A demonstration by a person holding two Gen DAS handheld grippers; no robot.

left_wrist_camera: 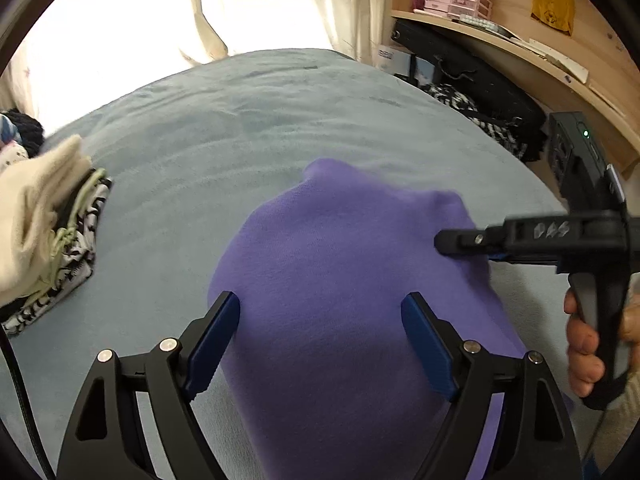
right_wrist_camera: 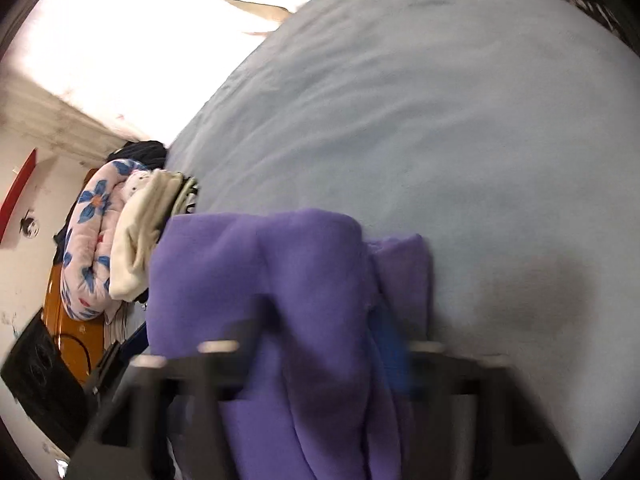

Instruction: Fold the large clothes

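Right wrist view was motion-blurred, jaw tips hard to make out. Purple garment [left_wrist_camera: 340, 280] lay on the grey bed [left_wrist_camera: 240, 128], near its front edge. Left gripper [left_wrist_camera: 320, 336] stood wide apart over it, gripping nothing. Right gripper [left_wrist_camera: 444, 242] pinched its right fold.

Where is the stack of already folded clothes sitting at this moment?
In the left wrist view, the folded stack lies at the left edge of the grey-blue bed, left of the purple garment and apart from it.
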